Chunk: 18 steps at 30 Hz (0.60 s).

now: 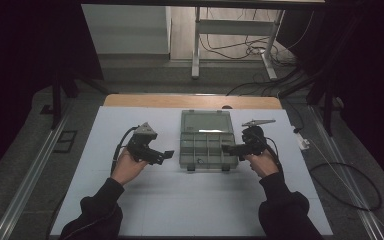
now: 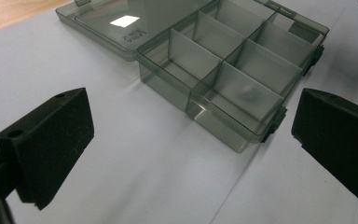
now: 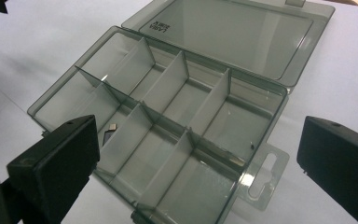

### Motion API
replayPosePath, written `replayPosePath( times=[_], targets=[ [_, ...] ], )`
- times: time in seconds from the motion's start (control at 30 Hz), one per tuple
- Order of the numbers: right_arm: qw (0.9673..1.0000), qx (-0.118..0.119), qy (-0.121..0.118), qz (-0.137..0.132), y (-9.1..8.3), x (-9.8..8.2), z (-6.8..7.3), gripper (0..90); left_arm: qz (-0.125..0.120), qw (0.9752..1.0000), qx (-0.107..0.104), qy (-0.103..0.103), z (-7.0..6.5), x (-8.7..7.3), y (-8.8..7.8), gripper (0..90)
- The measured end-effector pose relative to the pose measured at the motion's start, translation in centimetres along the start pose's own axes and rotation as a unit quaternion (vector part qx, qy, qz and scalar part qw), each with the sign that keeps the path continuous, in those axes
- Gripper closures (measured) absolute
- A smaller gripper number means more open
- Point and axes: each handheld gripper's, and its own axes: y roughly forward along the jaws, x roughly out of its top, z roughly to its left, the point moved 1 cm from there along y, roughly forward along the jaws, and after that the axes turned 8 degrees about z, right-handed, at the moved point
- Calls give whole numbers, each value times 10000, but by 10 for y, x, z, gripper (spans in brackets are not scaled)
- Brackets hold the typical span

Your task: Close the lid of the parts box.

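A smoky clear plastic organiser box (image 1: 205, 142) lies open in the middle of the pale mat, its lid (image 1: 205, 122) folded flat toward the far side. Dividers split it into several compartments. A small metal piece (image 3: 111, 129) lies in one compartment near the front edge. My left gripper (image 1: 164, 154) hovers just left of the box, open and holding nothing; in its own view the box (image 2: 233, 70) sits ahead between the spread jaws. My right gripper (image 1: 228, 148) is at the box's right front corner, open too, with the box (image 3: 168, 121) right below it.
The pale mat (image 1: 145, 200) covers the table, and a wooden strip (image 1: 192, 101) shows along the far edge. Both forearms in dark sleeves come in from the bottom. Cables (image 1: 347, 180) lie on the floor to the right, and a white desk frame (image 1: 196, 45) stands behind.
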Motion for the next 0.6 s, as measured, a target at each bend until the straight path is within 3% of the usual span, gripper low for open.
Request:
replayPosePath(
  times=[0.23, 0.3, 0.53, 0.6],
  targets=[
    [9999, -70, -21, 85, 9, 10, -2, 0, -13, 10000, 16, 45, 0, 6, 7, 0],
    [9999, 7, 109, 68, 12, 14, -3, 0, -6, 10000, -40, -8, 1, 8, 9, 0],
    [9996, -138, 221, 88, 20, 24, -6, 0, 54, 9999, -92, -78, 4, 14, 16, 0],
    [9992, -260, 206, 208, 23, 27, -8, 0, 91, 9998, -113, -108, 5, 15, 20, 0]
  ],
)
